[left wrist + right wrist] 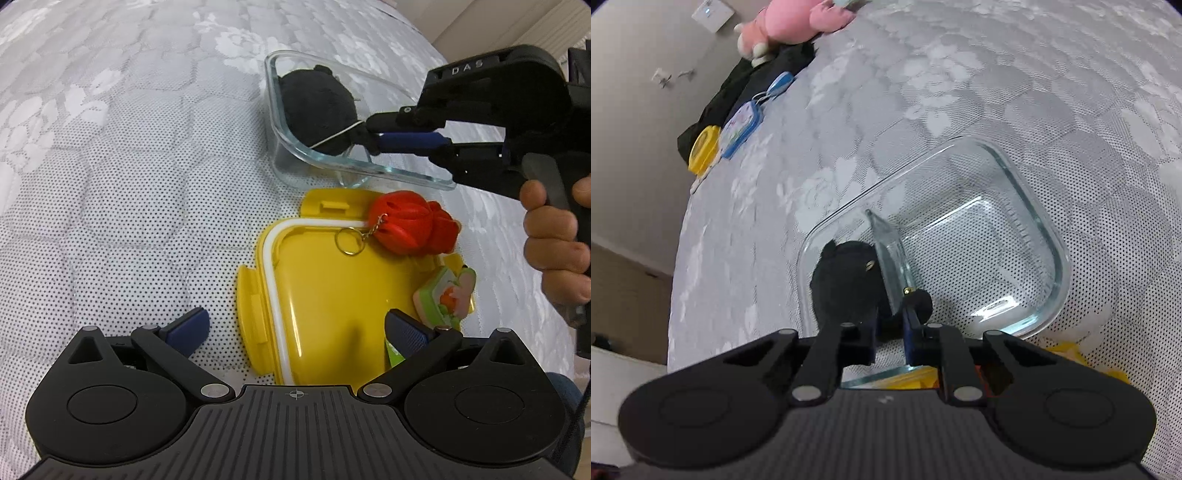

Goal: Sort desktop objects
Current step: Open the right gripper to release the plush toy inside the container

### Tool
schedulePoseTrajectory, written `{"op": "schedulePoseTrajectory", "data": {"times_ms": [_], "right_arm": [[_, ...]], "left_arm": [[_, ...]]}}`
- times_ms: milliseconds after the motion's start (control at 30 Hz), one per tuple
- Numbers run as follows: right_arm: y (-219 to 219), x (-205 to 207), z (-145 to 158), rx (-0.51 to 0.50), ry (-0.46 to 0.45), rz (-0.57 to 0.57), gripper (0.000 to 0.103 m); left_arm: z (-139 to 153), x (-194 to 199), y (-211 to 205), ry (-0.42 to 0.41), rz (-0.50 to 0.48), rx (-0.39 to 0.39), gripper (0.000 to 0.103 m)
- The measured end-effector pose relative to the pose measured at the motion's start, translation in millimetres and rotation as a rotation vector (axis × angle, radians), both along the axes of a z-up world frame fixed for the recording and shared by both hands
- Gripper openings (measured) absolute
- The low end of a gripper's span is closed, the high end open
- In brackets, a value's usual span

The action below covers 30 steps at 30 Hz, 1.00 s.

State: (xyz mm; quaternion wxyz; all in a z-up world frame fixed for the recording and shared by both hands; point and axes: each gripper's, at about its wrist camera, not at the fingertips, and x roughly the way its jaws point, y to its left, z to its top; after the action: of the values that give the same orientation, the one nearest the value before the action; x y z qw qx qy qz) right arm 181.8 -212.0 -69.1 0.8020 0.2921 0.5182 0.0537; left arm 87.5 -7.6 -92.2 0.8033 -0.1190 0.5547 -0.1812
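right gripper (891, 328): fingers pinch black plush (317, 107), lowered into glass dish (424, 175) on bed, likely to drop it | left gripper (295, 332): fingers spread, empty over yellow lid (332, 295) holding red keyring toy (406, 229)

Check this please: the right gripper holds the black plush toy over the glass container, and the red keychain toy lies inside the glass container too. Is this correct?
Not quite. The red keychain toy lies on the yellow lid, outside the glass container, as the left wrist view shows. The right gripper does hold the black plush toy over the container.
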Motion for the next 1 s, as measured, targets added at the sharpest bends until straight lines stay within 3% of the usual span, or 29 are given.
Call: {"op": "schedulePoseTrajectory", "data": {"times_ms": [67, 467, 600, 633, 800, 900, 1000], "right_arm": [[3.7, -1.6, 2.6, 0.029, 0.009, 0.007, 0.017], [20.3, 8.1, -3.2, -0.066, 0.055, 0.025, 0.019], [14.1, 6.3, -2.2, -0.093, 0.053, 0.007, 0.041], [12.5, 5.9, -1.9, -0.1, 0.052, 0.002, 0.042], [4.8, 3.7, -0.6, -0.135, 0.05, -0.021, 0.04], [0.1, 2.4, 0.1, -0.155, 0.049, -0.035, 0.025], [-4.8, 10.2, -7.9, -0.144, 0.068, -0.057, 0.023]], "left_arm": [[-0.1, -0.3, 0.2, 0.001, 0.0, 0.002, 0.103], [-0.5, -1.9, -2.0, -0.003, -0.01, 0.015, 0.103], [-0.5, -1.8, -0.2, 0.0, -0.003, 0.01, 0.103], [-0.2, -1.6, 0.3, 0.001, 0.0, 0.007, 0.103], [1.2, -2.3, -0.7, -0.001, -0.004, 0.003, 0.103], [1.2, -3.0, -0.5, -0.001, -0.006, 0.007, 0.103], [1.0, -2.8, 1.6, 0.001, 0.002, 0.005, 0.103]]}}
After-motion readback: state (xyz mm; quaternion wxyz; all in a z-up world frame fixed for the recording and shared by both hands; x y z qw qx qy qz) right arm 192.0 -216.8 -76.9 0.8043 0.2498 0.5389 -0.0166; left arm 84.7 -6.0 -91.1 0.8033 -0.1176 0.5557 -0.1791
